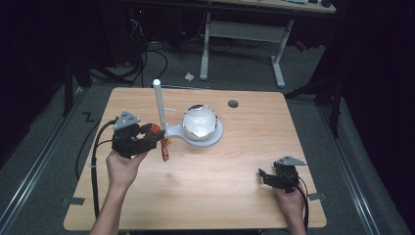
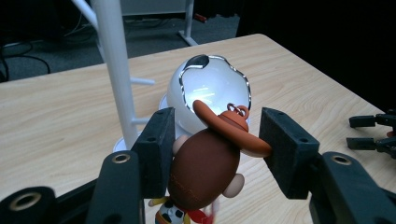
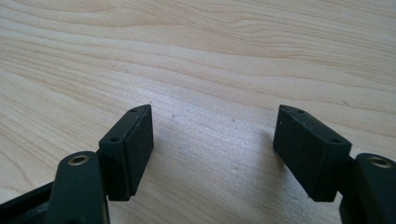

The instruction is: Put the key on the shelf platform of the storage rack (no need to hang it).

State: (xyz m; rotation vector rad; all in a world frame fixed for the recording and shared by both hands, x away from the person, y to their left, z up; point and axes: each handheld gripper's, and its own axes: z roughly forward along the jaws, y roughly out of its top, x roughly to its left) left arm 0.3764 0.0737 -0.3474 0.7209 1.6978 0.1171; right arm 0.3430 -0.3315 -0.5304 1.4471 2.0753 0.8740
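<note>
My left gripper (image 1: 155, 133) (image 2: 215, 135) is shut on a small cowboy figure (image 1: 164, 147) (image 2: 205, 172). One jaw presses the figure's brown head and the other its orange-brown hat brim. A metal ring (image 2: 238, 110) sits on top of the hat, and the body hangs below the jaws. Just beyond stands a white stand with an upright post (image 1: 159, 105) (image 2: 114, 65), short pegs and a shiny white egg-shaped bowl (image 1: 199, 121) (image 2: 215, 88) on its base. My right gripper (image 1: 266, 176) (image 3: 212, 140) rests open low over bare wood at the front right, nothing between its fingers.
The wooden table (image 1: 244, 147) has a dark round hole (image 1: 233, 104) at the back right. Behind it stand a white-legged desk (image 1: 244, 34) and floor cables (image 1: 147, 54). The right gripper (image 2: 373, 133) also appears far right in the left gripper view.
</note>
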